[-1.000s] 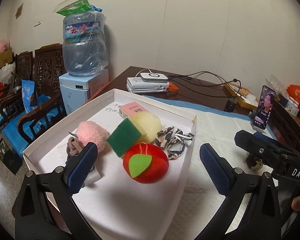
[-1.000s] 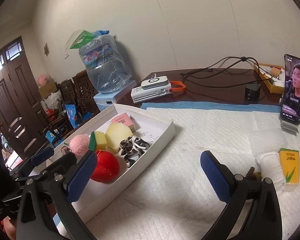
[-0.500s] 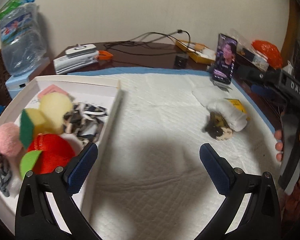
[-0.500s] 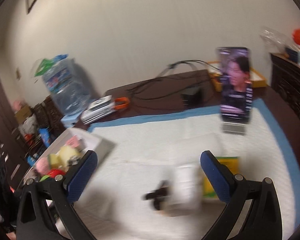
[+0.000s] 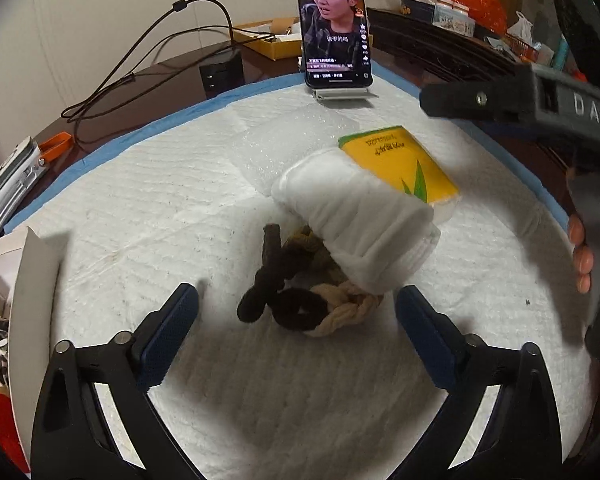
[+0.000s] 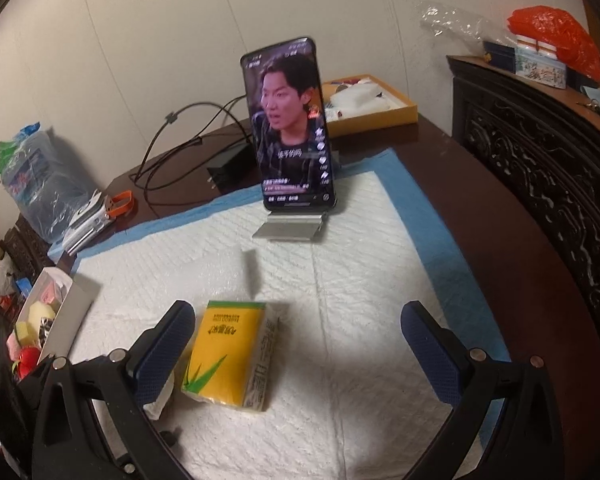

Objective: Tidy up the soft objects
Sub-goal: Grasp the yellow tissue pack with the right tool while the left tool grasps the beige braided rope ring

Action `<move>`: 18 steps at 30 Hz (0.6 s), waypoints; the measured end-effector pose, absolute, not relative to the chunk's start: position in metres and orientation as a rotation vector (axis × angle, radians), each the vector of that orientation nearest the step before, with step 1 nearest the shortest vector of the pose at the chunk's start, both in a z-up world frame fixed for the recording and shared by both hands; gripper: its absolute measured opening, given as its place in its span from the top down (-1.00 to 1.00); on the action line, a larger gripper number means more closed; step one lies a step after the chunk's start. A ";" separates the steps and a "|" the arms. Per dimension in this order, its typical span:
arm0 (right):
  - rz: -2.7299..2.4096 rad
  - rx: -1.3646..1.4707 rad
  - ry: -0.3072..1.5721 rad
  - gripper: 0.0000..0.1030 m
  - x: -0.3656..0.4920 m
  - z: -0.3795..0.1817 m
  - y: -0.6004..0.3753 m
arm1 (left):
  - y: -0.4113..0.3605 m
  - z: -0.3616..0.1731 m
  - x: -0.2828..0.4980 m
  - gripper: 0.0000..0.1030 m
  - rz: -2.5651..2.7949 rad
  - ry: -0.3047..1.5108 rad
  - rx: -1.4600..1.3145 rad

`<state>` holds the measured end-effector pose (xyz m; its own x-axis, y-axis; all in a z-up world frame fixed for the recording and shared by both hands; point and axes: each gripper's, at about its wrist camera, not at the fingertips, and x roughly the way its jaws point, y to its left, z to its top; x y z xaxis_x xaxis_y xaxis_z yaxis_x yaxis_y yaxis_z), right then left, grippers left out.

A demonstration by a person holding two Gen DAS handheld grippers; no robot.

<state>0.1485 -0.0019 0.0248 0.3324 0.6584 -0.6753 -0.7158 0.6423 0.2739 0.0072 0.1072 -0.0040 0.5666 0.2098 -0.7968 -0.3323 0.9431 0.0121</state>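
Two grippers work apart: the left gripper point(image 5: 296, 316), fingers closing around the untouched hair ties point(image 5: 300, 284) on the pad, presumably box-bound; the right gripper point(image 6: 296, 344) gapes empty over the tissue pack point(image 6: 230, 354).

The left gripper point(image 5: 296, 320) is tilting steeply downward, its jaws closing with nothing pressed between the pads yet. The right gripper point(image 6: 296, 340) is angling down with jaws spread wide. A hand point(image 5: 582, 252) is wrapping its handle.
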 end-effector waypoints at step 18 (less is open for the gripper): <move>0.981 -0.343 0.838 -0.04 0.108 0.000 0.054 | 0.127 0.008 -0.054 0.11 0.382 0.808 -0.223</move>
<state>0.1076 0.0543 -0.0001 0.2846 0.5909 -0.7549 -0.8378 0.5360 0.1036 -0.0544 0.1269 0.0083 0.6278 0.2464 -0.7383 -0.4142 0.9089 -0.0489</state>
